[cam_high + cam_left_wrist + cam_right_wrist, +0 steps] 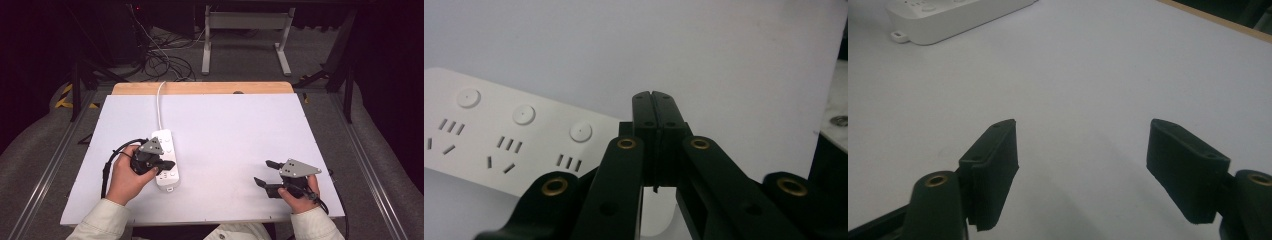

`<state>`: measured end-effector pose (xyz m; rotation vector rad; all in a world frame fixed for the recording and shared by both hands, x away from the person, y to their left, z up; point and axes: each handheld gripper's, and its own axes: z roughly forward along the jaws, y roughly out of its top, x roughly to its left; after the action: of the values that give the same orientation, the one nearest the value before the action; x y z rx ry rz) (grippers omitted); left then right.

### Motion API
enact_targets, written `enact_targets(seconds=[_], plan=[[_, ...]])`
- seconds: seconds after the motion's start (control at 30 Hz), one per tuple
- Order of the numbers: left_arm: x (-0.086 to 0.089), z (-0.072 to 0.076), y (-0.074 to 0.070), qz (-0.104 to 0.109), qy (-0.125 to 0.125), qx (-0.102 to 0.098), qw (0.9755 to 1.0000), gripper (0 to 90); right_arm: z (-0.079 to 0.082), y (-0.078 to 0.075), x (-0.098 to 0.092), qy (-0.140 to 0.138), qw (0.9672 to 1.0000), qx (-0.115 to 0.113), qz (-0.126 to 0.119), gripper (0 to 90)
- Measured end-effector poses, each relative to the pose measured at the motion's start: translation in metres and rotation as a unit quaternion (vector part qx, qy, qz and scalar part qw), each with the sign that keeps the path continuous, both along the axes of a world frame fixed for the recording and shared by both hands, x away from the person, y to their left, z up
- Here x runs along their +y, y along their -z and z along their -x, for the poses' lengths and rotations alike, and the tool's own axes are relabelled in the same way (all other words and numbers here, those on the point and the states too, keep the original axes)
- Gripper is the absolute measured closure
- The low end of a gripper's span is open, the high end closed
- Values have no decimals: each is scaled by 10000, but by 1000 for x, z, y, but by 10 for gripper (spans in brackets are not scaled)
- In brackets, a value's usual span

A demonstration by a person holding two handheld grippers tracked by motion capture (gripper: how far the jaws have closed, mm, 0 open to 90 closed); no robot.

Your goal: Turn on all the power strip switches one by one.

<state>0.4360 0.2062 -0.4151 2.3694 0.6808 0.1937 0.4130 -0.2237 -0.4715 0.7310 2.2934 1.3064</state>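
A white power strip (165,159) lies at the left of the white board (235,130), its white cord (160,102) running off the far edge. My left gripper (169,164) hovers over the strip's near half, jaws pressed together with nothing between them. In the left gripper view the shut pads (655,107) point past the strip (499,135), whose round buttons and sockets show at the left. At the board's near right, my right gripper (261,172) stands open and empty. From the right gripper view, its open gripper (1083,145) faces bare board, the strip's end (948,15) far off.
A wooden table edge (200,88) shows behind the board. Beyond it on the floor lie tangled cables (160,60) and a white metal frame (245,35). Metal rails (55,150) run along both sides of the table.
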Motion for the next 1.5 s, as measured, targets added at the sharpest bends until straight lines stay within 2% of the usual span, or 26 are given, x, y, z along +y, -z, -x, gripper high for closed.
enact_targets(seconds=[0.13, 0.2, 0.33, 0.6, 0.7, 0.8, 1.13, 1.5], plan=[[-4, -3, 3, -288, 66, 84, 9995, 898, 0, 0, 0, -8, 10000, -2, 15, 290], [-7, -4, 4, -498, 123, 164, 9985, 898, 0, 0, 1, -14, 10000, 5, 16, 289], [-11, -7, 6, -644, 205, 224, 9975, 898, 0, 0, 1, -10, 10000, 14, 32, 287], [-18, -12, 13, -840, 167, 364, 9957, 898, -1, 1, 1, -31, 10000, 26, 36, 285], [-20, -14, 15, -930, 171, 461, 9945, 898, -1, 1, 1, -35, 10000, 28, 34, 284], [-22, -15, 16, -1063, 176, 453, 9931, 898, -1, 1, 1, -33, 10000, 36, 34, 283], [-25, -13, 18, -1082, 136, 384, 9933, 899, 0, 1, 1, -44, 10000, 35, 27, 281], [-25, -13, 20, -1030, 50, 421, 9938, 899, 0, 1, 1, -48, 10000, 30, 28, 280]])
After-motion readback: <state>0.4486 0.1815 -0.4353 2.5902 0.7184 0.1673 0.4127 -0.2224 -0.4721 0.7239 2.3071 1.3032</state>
